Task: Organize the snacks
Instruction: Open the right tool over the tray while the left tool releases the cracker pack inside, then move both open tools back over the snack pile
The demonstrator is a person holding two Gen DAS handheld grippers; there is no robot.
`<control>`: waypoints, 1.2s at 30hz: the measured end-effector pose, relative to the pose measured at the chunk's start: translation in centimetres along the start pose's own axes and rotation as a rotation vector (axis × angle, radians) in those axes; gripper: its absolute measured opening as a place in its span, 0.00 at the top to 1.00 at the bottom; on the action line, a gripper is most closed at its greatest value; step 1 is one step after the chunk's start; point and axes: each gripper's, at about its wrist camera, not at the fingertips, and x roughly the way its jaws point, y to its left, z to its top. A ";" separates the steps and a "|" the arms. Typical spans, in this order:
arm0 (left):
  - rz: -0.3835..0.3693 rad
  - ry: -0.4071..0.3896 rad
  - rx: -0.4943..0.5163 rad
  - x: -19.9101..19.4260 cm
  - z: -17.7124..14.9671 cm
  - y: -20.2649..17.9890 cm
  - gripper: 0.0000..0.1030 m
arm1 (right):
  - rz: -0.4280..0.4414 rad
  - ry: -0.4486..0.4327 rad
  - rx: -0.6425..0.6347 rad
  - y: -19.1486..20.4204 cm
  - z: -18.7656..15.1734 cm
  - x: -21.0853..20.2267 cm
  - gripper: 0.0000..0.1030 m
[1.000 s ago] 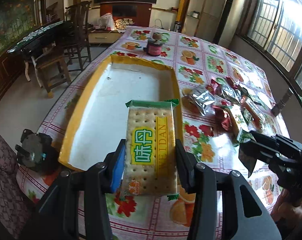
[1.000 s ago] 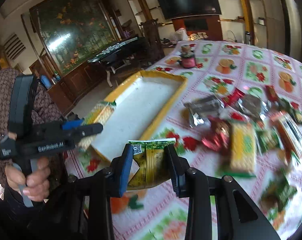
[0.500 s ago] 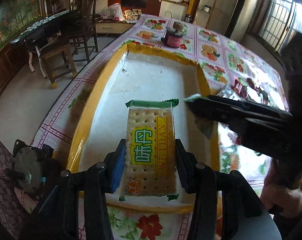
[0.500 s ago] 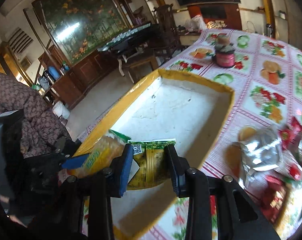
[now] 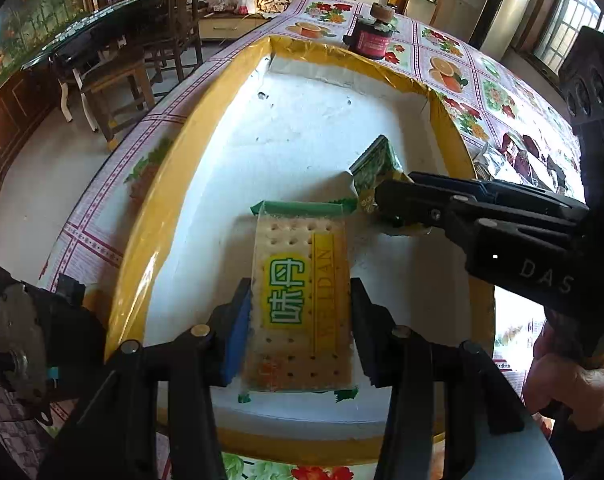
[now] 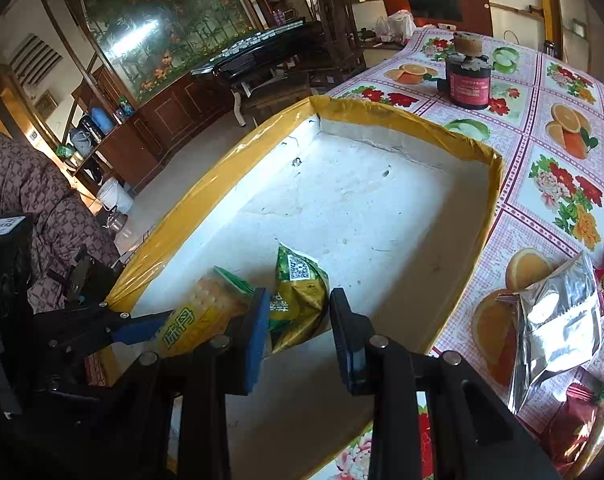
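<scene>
While clamped, the cracker pack (image 5: 302,300) sits between left hand-held gripper (image 5: 299,316) fingers.

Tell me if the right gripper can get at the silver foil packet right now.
Probably not yet: the right gripper has a green snack packet between its fingers, inside the yellow-rimmed tray. The silver foil packet lies uncovered outside the tray's right wall, so the way looks free once emptied.

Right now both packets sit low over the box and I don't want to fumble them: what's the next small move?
Probably open the left hand-held gripper: its cracker packet lies flat over the box's white floor. The right hand-held gripper looks already open around the green packet.
</scene>
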 end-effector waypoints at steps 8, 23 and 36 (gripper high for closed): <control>0.053 -0.114 0.009 -2.9 -0.8 -0.5 0.39 | 0.030 -0.118 0.024 -0.3 -1.3 -5.4 0.63; 0.388 -1.047 0.261 -20.0 -11.5 -6.8 0.10 | -0.068 -0.524 -0.256 2.8 -8.6 -20.2 0.20; 0.371 -1.135 0.283 -22.6 -12.8 -8.7 0.00 | -0.152 -0.560 -0.228 1.0 -12.3 -23.7 0.20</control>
